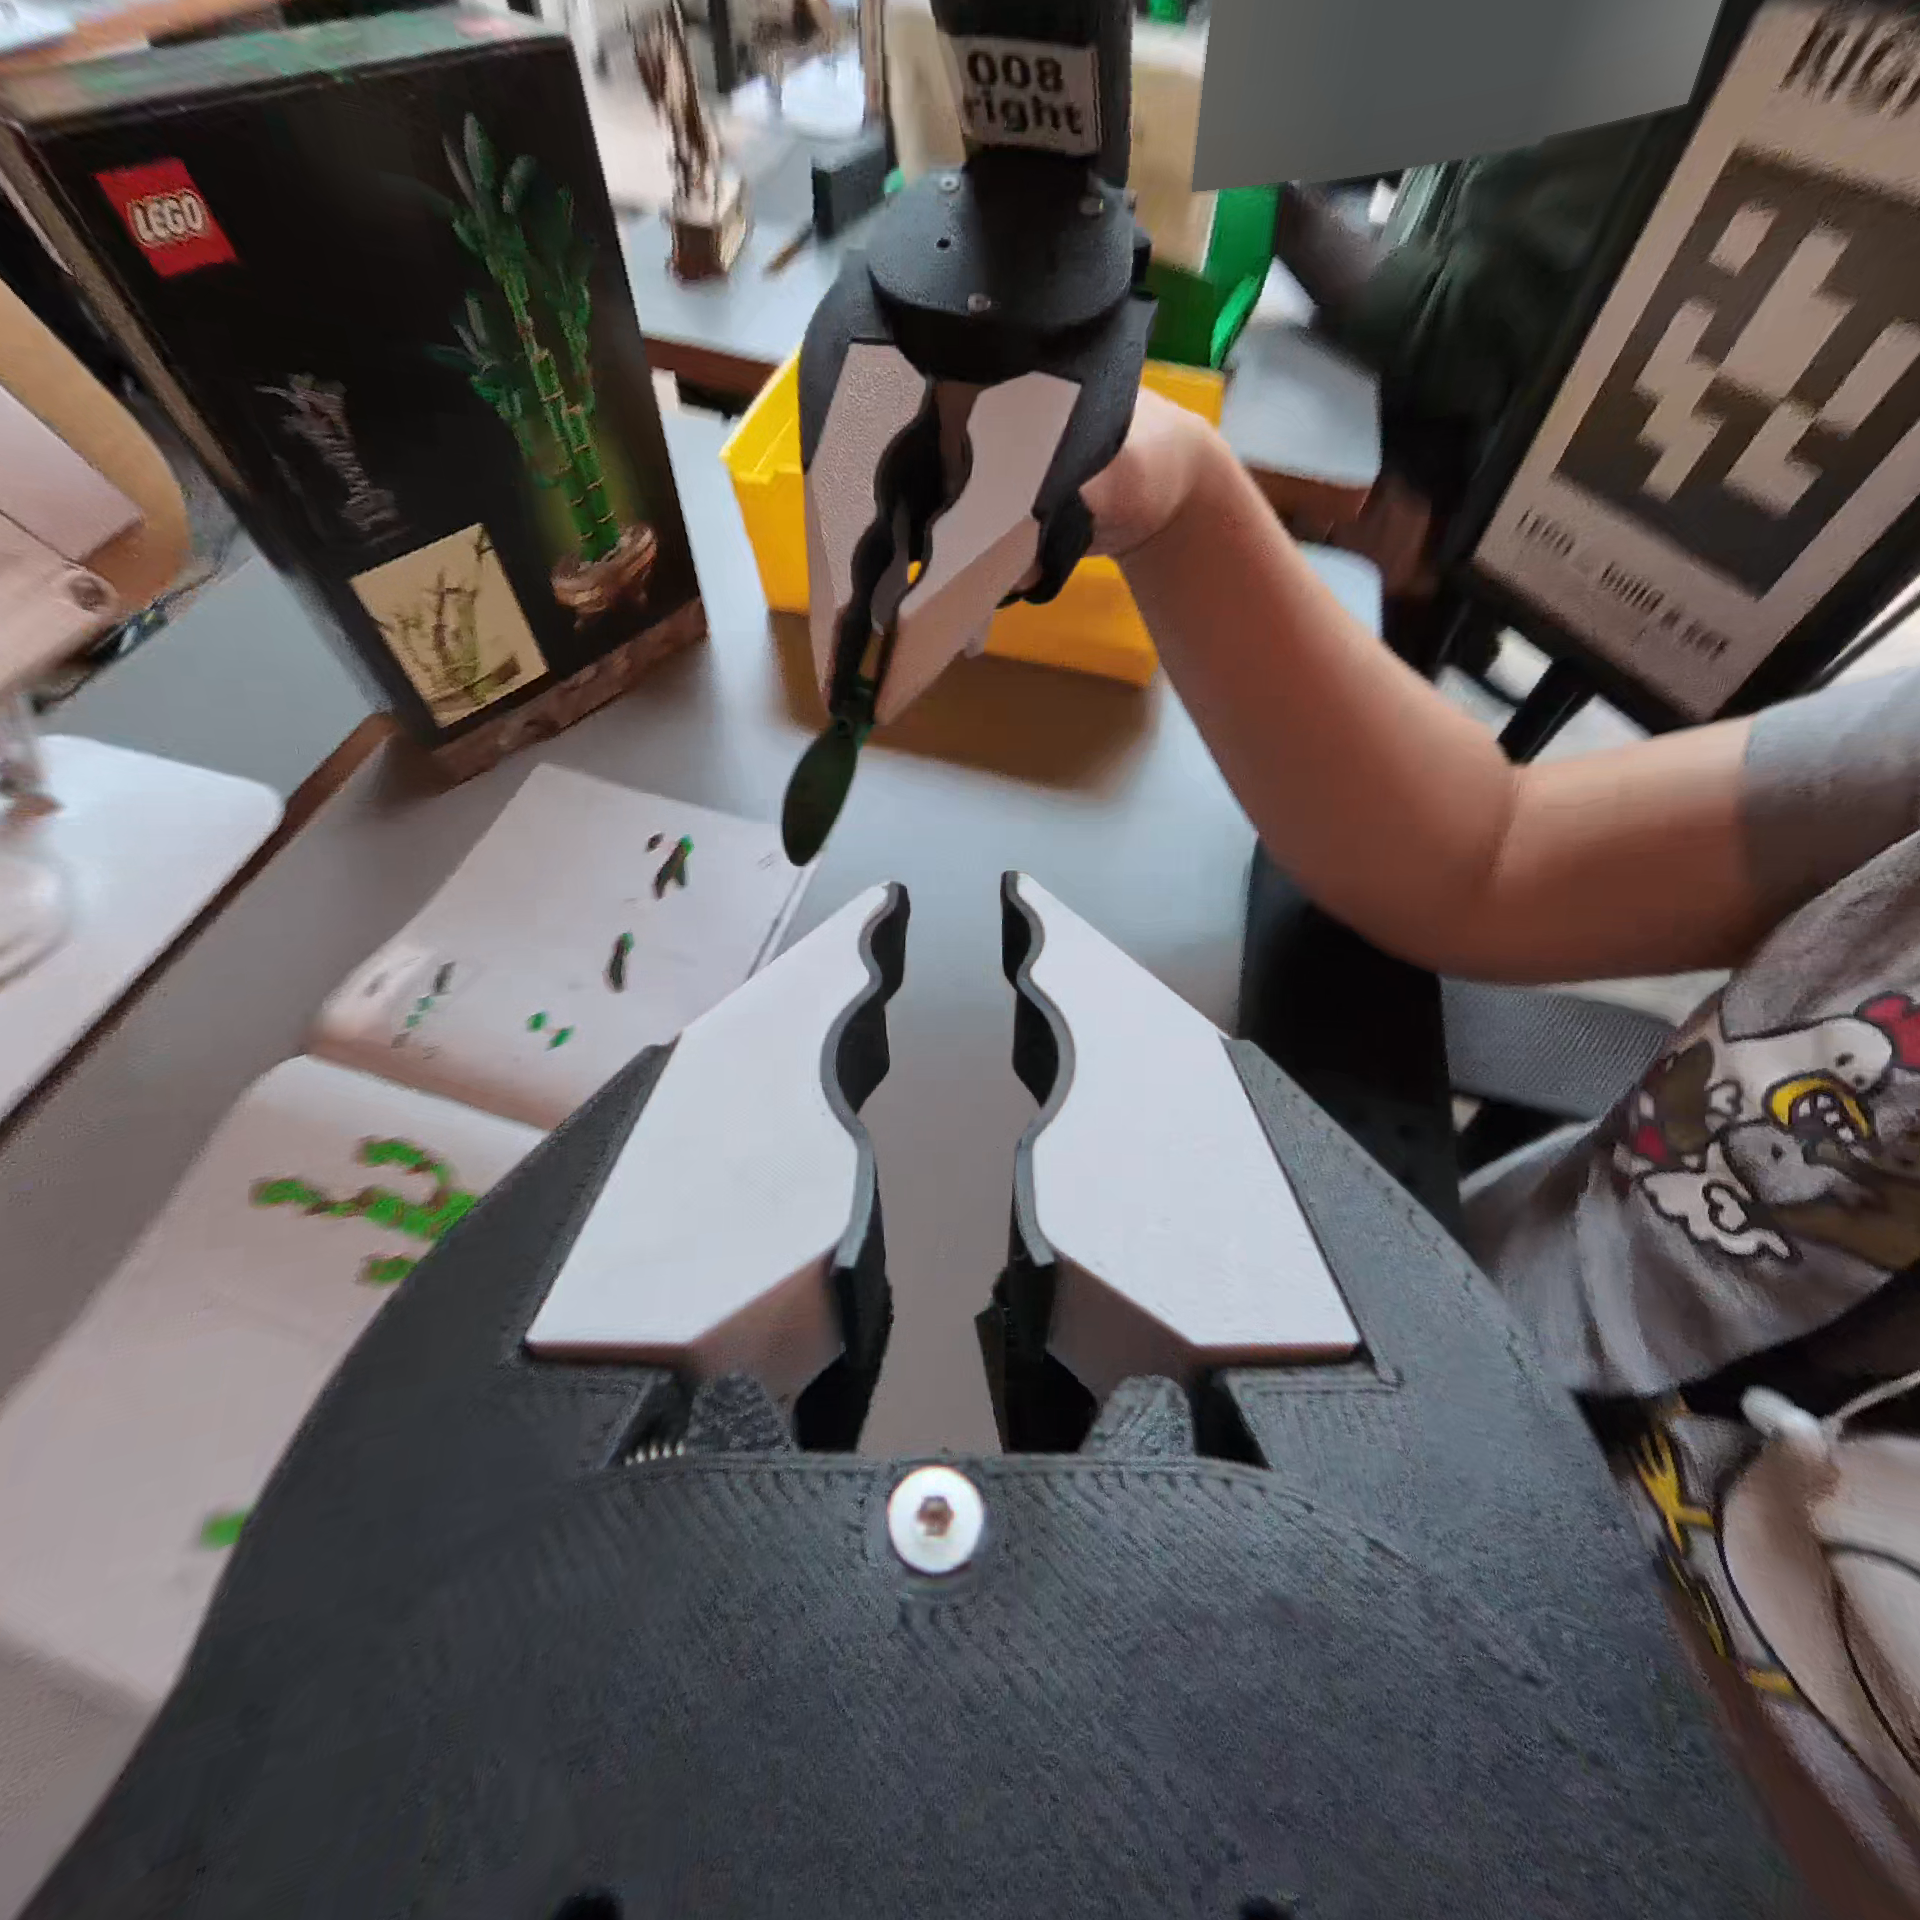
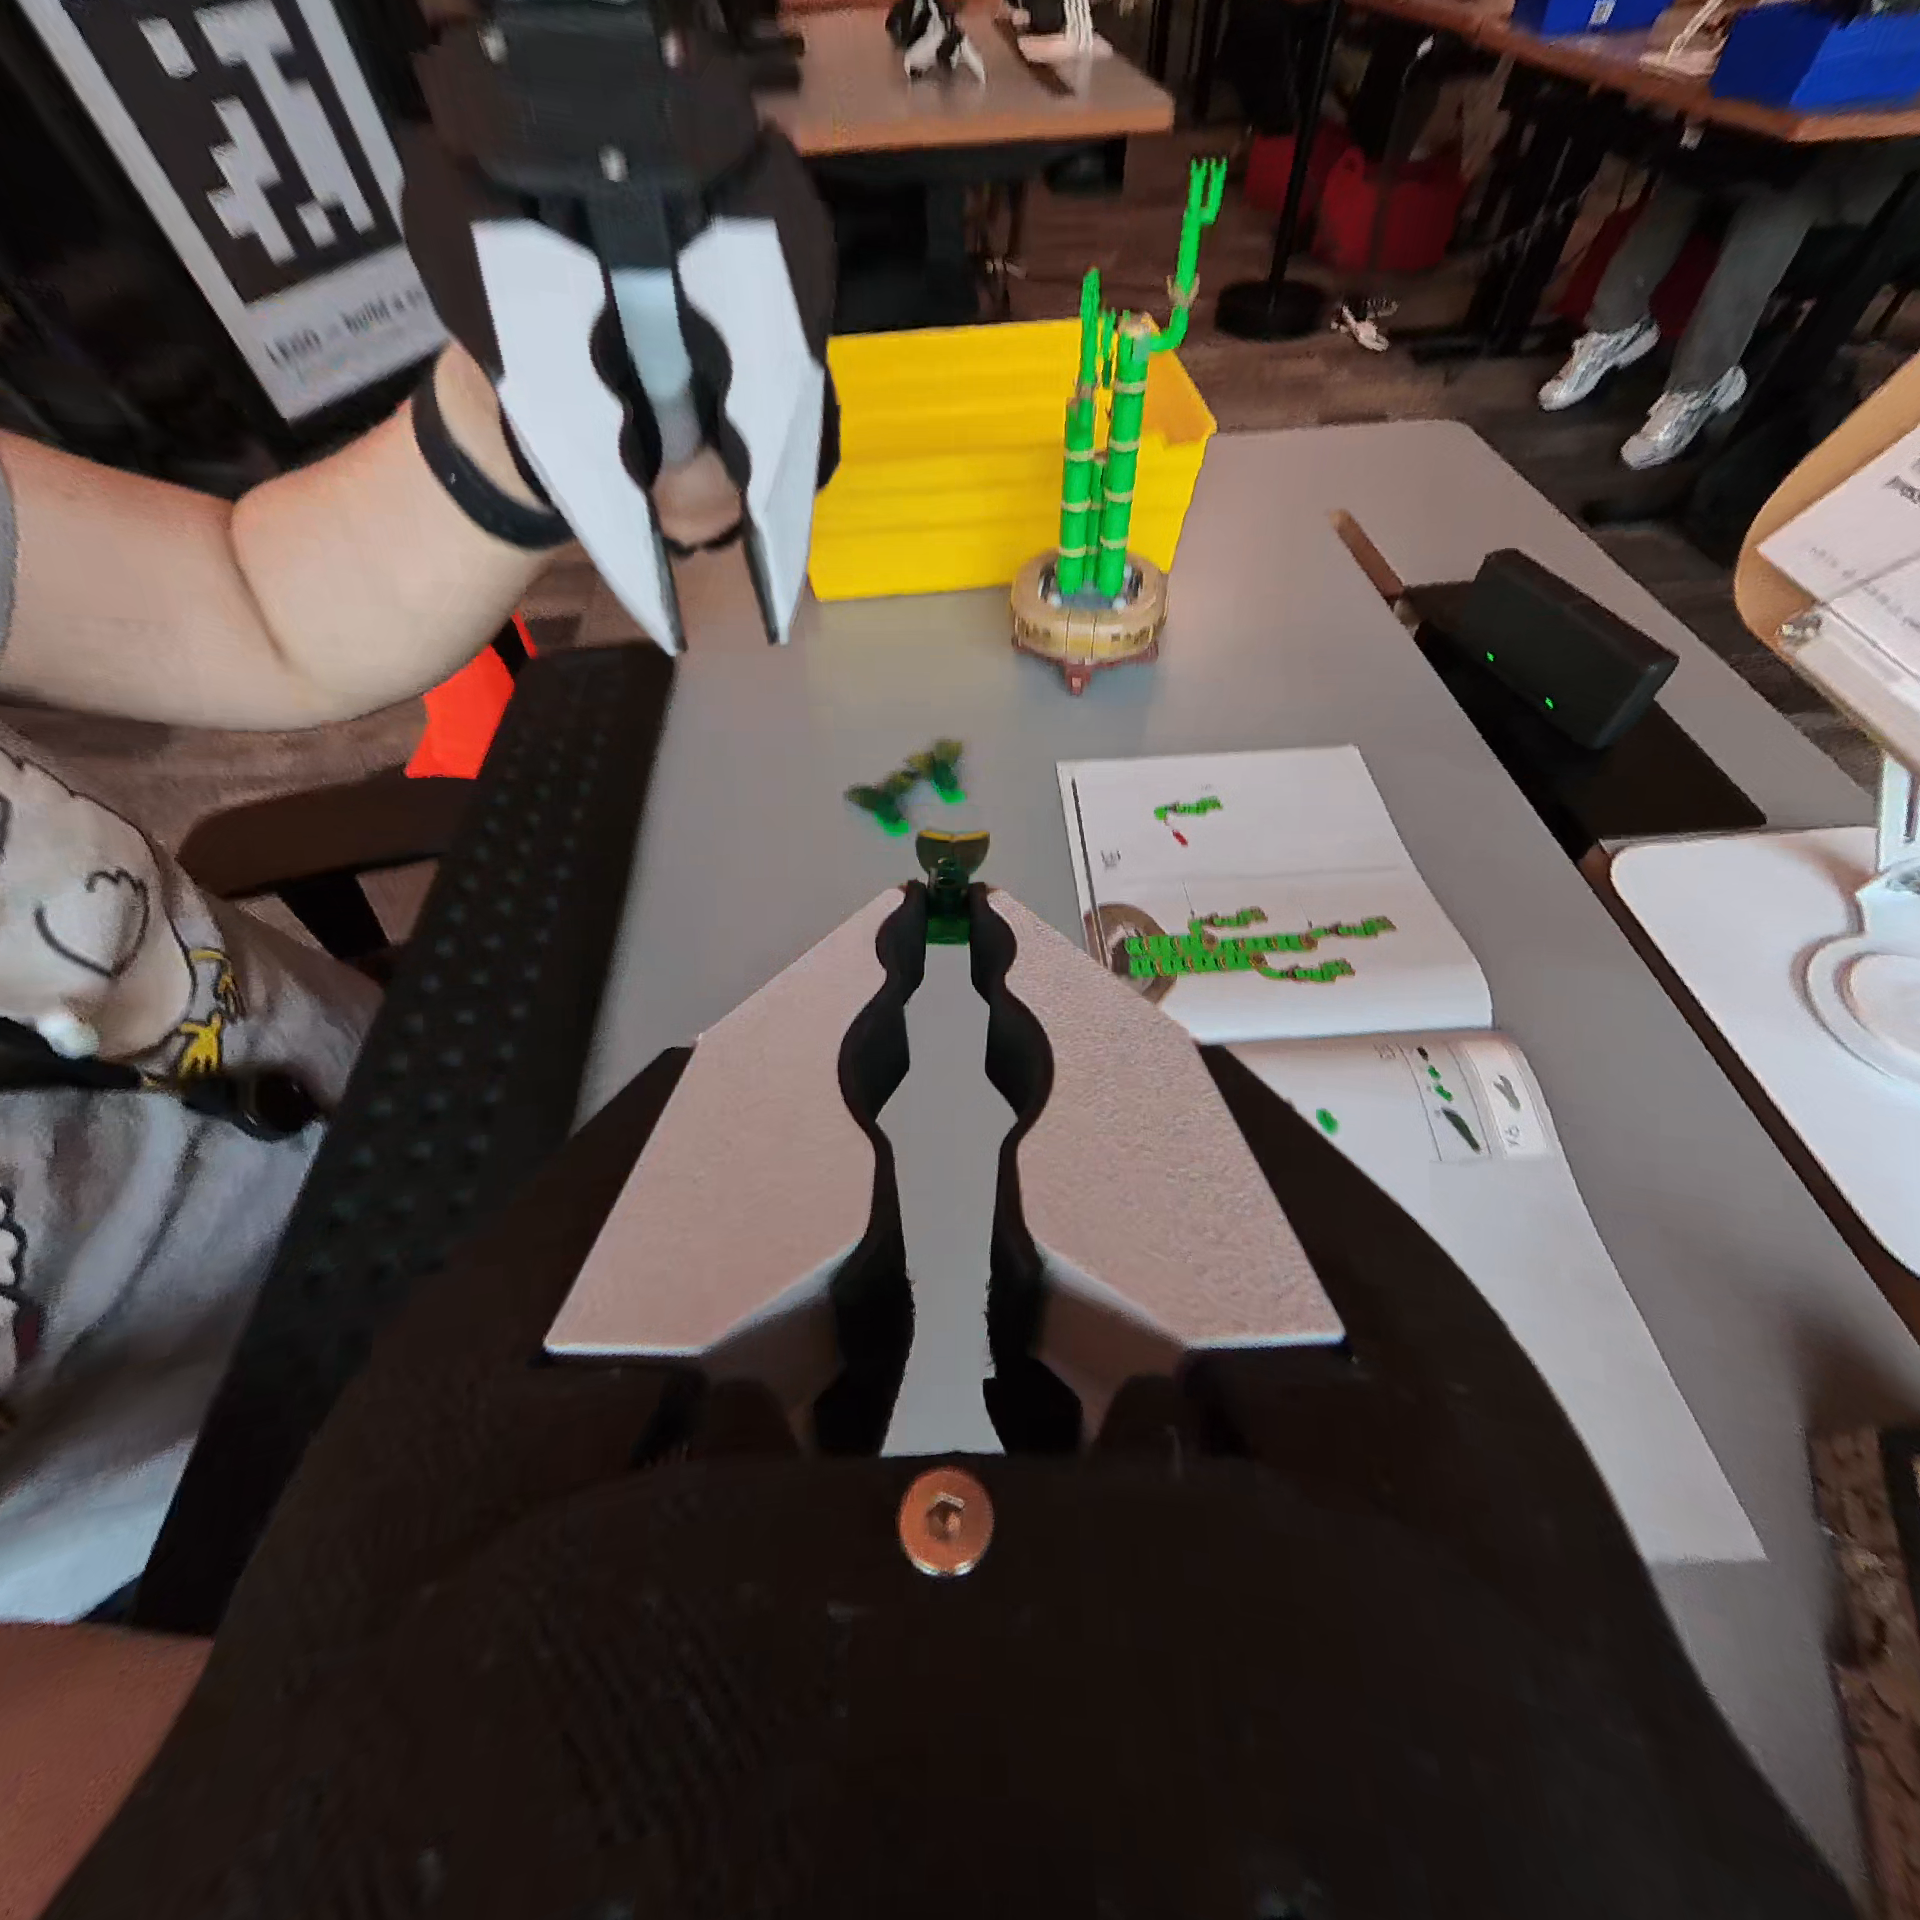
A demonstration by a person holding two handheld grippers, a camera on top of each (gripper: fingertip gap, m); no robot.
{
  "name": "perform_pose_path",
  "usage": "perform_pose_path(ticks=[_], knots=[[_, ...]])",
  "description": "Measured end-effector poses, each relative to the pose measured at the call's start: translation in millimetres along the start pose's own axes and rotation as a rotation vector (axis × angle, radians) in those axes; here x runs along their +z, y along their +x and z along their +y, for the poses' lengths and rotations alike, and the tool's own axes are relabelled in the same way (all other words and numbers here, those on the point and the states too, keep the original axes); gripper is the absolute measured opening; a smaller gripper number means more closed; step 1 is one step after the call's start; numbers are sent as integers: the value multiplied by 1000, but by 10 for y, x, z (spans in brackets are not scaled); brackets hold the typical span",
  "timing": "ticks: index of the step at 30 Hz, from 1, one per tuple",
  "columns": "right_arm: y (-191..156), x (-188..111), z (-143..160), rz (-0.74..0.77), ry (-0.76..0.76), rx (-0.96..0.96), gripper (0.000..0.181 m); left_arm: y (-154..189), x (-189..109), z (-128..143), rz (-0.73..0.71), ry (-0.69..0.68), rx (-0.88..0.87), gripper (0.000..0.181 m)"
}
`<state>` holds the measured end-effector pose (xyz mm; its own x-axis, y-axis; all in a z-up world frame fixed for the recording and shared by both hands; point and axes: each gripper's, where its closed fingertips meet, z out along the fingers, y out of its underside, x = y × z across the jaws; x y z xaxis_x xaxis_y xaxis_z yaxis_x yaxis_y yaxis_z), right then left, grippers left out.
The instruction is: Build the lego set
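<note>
My right gripper [image 2: 948,896] is shut on a small dark green leaf piece [image 2: 950,868] that sticks out past its tips, above the grey table [image 2: 790,727]. In the left wrist view the right gripper [image 1: 862,681] points down at me with the leaf piece [image 1: 821,795] hanging from its tips. My left gripper [image 1: 953,885] is open and empty, just below that leaf. It also shows in the right wrist view [image 2: 722,629], raised at the upper left. The part-built green bamboo model [image 2: 1101,499] stands upright in its tan pot.
A yellow bin [image 2: 935,468] sits behind the model. Loose green pieces [image 2: 904,784] lie on the table. An open instruction booklet [image 2: 1268,894] lies to the right, with a black device [image 2: 1558,644] beyond it. The set's box [image 1: 364,364] stands at the left. Spacing between my two grippers at the tips: around 8 cm.
</note>
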<state>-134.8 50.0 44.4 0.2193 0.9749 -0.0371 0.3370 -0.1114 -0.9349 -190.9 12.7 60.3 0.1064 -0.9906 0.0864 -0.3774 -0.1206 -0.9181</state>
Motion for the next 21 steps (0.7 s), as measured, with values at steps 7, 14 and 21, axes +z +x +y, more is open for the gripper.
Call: perform_pose_path(ticks=[7,14,21], knots=[[323,-438,276,275,-86,50,6,-239,801,879,-59,-3,-243,26],[490,-664,271,419,170,50,6,-519,1544,1239,-160,-174,-391,36],[533,-722,312,443,267,20,6,-669,1810,1483,-433,-330,-267,56]])
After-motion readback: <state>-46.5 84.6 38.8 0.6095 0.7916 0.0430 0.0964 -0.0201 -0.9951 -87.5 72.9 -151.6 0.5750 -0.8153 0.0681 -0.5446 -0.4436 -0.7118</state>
